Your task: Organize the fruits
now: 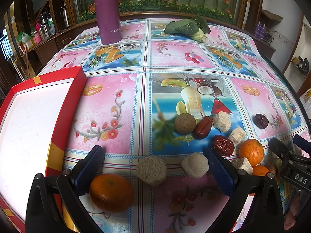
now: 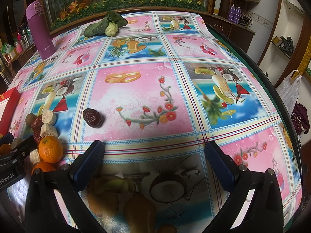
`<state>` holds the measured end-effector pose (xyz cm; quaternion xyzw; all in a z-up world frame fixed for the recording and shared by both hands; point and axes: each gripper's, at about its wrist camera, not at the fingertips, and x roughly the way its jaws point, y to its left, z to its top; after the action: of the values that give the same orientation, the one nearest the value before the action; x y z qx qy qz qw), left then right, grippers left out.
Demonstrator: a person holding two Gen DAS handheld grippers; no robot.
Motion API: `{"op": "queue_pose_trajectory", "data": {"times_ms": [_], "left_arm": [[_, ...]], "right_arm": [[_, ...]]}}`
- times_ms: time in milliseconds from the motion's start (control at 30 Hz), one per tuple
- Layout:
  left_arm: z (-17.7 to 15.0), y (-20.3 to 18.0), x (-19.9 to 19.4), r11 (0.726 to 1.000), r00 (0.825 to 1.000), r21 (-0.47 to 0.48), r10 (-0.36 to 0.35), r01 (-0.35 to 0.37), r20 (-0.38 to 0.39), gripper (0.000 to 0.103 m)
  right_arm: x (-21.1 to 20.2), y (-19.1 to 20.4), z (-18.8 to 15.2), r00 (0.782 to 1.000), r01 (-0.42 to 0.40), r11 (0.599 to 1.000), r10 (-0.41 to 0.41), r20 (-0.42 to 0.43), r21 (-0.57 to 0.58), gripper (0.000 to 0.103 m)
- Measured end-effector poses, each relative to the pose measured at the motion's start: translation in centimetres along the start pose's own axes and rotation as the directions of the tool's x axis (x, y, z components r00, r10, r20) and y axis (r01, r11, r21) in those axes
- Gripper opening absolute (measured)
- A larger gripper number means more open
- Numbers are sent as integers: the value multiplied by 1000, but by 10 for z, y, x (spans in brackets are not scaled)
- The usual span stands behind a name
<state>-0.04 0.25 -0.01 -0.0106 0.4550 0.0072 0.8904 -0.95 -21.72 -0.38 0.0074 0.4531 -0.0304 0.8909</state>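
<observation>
My left gripper (image 1: pixel 155 160) is open, low over the table. An orange mandarin (image 1: pixel 111 192) lies by its left finger, and two pale spongy chunks (image 1: pixel 151 169) (image 1: pixel 195 165) lie between the fingers. Ahead lie a brown ball (image 1: pixel 185 123), red dates (image 1: pixel 203 127) (image 1: pixel 223 145), more pale chunks (image 1: pixel 222 121) and two mandarins (image 1: pixel 251 151). A dark date (image 1: pixel 261 121) lies apart at the right. The red tray with white floor (image 1: pixel 66 104) stands at the left. My right gripper (image 2: pixel 155 155) is open and empty; the dark date (image 2: pixel 93 117) and the pile's mandarin (image 2: pixel 51 149) lie to its left.
A purple flask (image 1: pixel 107 11) stands at the back left of the table and a leafy green vegetable (image 1: pixel 186 27) lies at the back. The table's right edge (image 2: pixel 272 89) drops to a floor with a plastic bag (image 2: pixel 289 91). A planter runs behind the table.
</observation>
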Motion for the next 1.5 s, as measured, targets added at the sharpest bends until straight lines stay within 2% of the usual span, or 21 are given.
{"op": "queue_pose_trajectory", "data": {"times_ms": [33, 100, 167, 267, 300, 367, 400, 533, 600, 667, 767, 867, 1500], "left_arm": [[0, 0, 0, 1000, 1000, -5, -1, 1, -4, 102], [5, -3, 1, 999, 997, 37, -25, 27, -70, 102], [0, 1, -5, 997, 996, 43, -56, 59, -68, 101], [-14, 10, -42, 996, 998, 55, -66, 65, 24, 100], [-17, 11, -55, 997, 997, 62, -59, 55, 55, 100], [-29, 19, -94, 996, 986, 75, -56, 44, 160, 102], [-33, 21, -105, 996, 982, 73, -56, 43, 182, 102], [-42, 44, -133, 997, 981, -30, -59, 66, 186, 102], [-45, 55, -132, 993, 988, -102, -42, 58, 150, 102], [-48, 65, -134, 988, 986, -143, -38, 62, 165, 102], [-54, 66, -138, 993, 978, -106, 61, -40, 198, 102], [-55, 60, -140, 995, 972, -60, 95, -84, 213, 102], [-58, 59, -137, 990, 966, -44, 140, -134, 216, 102]], "right_arm": [[0, -1, 1, 1000, -12, 1000, 12, -14, -12, 103], [-6, -6, 1, 998, -53, 998, 53, -26, -16, 103], [-26, -22, 0, 993, -104, 994, 103, 56, 19, 103], [-57, -33, -5, 976, -145, 989, 136, 170, 38, 103], [-67, -35, -8, 962, -186, 982, 174, 212, 38, 103], [-76, -37, -13, 947, -241, 970, 231, 222, 17, 103], [-79, -35, -17, 941, -267, 964, 261, 214, -1, 103], [-93, -15, -26, 916, -342, 937, 350, 198, -74, 103], [-101, -1, -31, 911, -351, 930, 365, 190, -105, 103], [-107, 9, -36, 904, -370, 919, 389, 177, -132, 103], [-114, 23, -39, 901, -370, 915, 396, 178, -163, 103], [-120, 33, -41, 901, -360, 914, 393, 186, -185, 103], [-118, 45, -45, 900, -381, 906, 409, 149, -182, 103]]}}
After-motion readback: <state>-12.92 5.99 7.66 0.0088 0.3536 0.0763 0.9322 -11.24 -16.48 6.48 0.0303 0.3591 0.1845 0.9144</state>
